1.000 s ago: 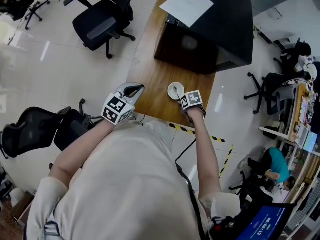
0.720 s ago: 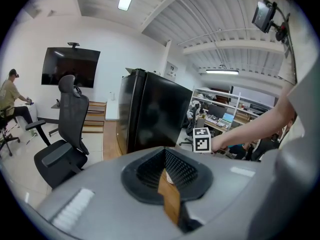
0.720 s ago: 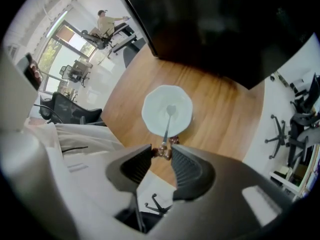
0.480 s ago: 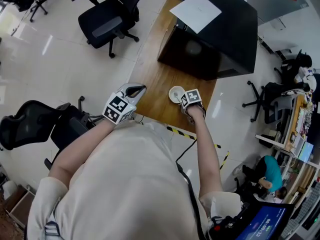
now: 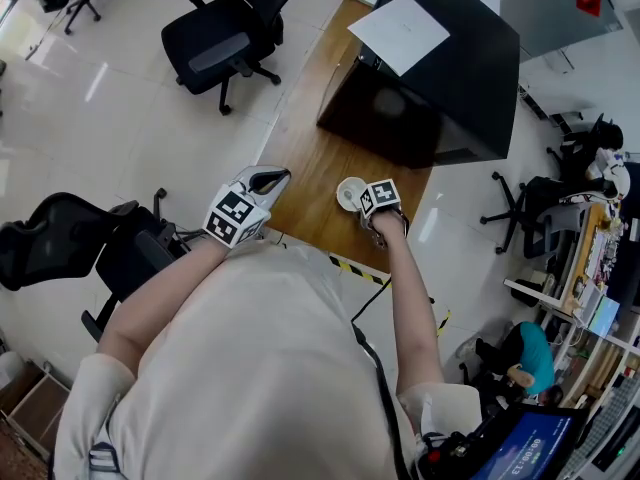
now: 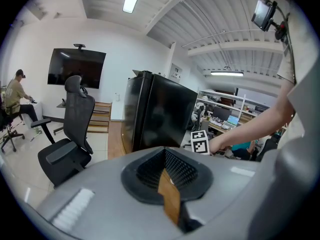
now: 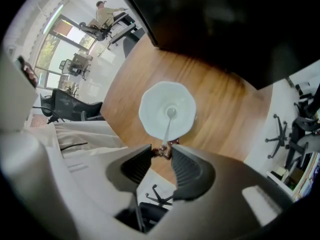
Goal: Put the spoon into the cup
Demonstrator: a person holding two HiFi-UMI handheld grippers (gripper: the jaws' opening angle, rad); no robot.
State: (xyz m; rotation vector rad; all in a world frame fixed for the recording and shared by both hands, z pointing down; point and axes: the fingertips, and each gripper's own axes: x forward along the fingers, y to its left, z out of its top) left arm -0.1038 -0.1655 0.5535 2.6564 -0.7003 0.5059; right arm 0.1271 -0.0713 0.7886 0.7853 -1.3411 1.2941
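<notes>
A white cup [image 7: 167,115] stands on the wooden table [image 7: 220,109] near its front edge. A metal spoon [image 7: 169,121] has its bowl inside the cup and its handle rising over the rim. My right gripper [image 7: 161,151] points steeply down over the cup, shut on the end of the spoon's handle. In the head view the cup [image 5: 347,192] sits just left of the right gripper [image 5: 364,208], whose marker cube hides most of the jaws. My left gripper [image 5: 266,180] hovers at the table's left front corner with its jaws together and nothing in them; the left gripper [image 6: 166,159] looks along the table.
A big black box [image 5: 430,78] with a white sheet of paper [image 5: 400,20] on top fills the far half of the table [image 5: 310,158]. Black office chairs [image 5: 215,38] stand on the floor to the left. Yellow-black tape [image 5: 355,266] marks the floor by the front edge.
The right gripper has tipped slightly toward the cup with the spoon still held. The left gripper has stayed in place.
</notes>
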